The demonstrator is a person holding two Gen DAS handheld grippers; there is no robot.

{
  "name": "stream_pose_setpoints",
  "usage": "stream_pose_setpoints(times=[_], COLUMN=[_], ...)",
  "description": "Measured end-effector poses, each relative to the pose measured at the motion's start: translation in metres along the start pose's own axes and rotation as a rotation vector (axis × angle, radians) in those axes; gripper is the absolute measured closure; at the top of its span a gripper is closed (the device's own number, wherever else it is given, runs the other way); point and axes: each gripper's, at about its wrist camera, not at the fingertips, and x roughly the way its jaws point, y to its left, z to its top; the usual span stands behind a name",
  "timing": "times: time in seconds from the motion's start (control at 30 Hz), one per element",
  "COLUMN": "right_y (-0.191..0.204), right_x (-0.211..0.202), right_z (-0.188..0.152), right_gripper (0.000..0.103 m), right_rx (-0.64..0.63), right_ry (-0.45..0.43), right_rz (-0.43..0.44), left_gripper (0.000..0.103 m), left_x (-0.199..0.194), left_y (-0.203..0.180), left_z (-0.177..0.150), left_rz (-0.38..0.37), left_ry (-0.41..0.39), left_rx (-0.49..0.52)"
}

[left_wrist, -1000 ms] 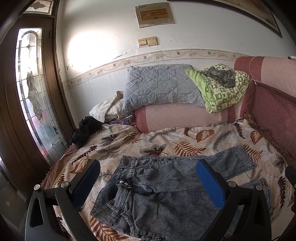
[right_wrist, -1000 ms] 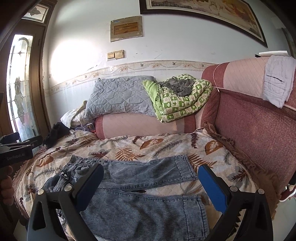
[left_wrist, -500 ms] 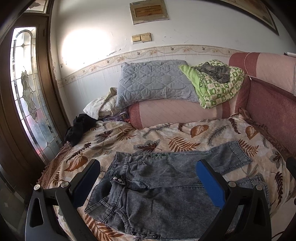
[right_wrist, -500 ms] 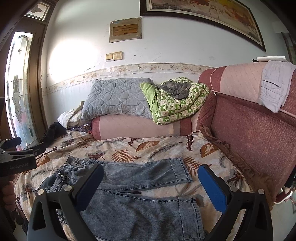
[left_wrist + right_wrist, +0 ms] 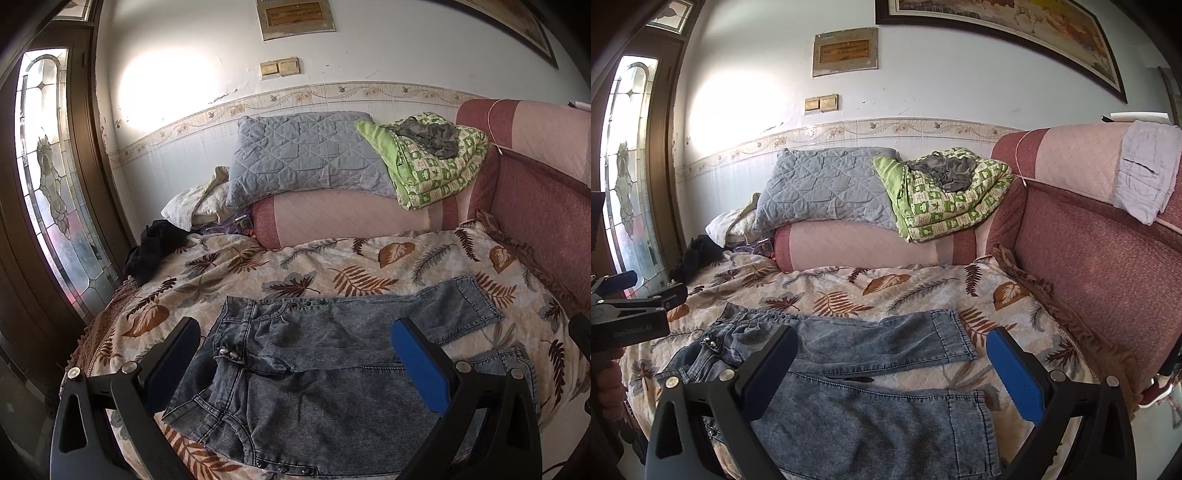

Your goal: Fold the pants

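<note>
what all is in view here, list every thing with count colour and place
jeans: one, grey-blue denim, spread flat on bedspread, legs apart
bedspread: one, cream with brown leaves, over sofa seat
bolster: one, pink, along back wall
pillow: one, grey quilted, on bolster
blanket: one, green patterned, folded beside pillow
grey garment: one, on blanket
black clothing: one heap, far left of seat
pale cloth: one, draped over sofa back
wall switches: two, gold
left hand-held gripper: open, above jeans waist
right hand-held gripper: open, above jeans legs
</note>
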Motion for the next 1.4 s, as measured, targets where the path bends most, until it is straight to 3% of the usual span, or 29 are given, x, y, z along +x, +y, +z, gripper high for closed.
stream_pose_setpoints(times=[0.7,0.9,1.07,1.23,1.4], right_y=[0.001,-0.005,-0.043,-0.116,-0.157], right_x=[0.016,0.028,0.062,0.113,0.167], right_z=[-0.006,-0.008,-0.017,-0.028,-0.031], right_gripper=[0.000,0.000,0.000,0.000,0.000], right_rx=[0.007,0.005,0.007,0.163,0.256], right_ry=[0.032,0.062,0.151,0.299,0.399], right_rz=[0.006,0.003,-0.079,-0.109,-0.092], left_gripper=[0.000,0.000,0.000,0.000,0.000], left_x=[0.020,0.044,0.090,0.143,0.196], left_y=[0.003,0.016,0.050,0.091,0.137], left_z=[-0.004,-0.012,-0.028,-0.042,-0.041], left_rz=[0.002,0.001,0.035,0.147,0.215], left_ry=[0.026,0.092,0.214,0.308,0.401], left_rx=[-0.006,0.002,-0.003,0.045,0.020])
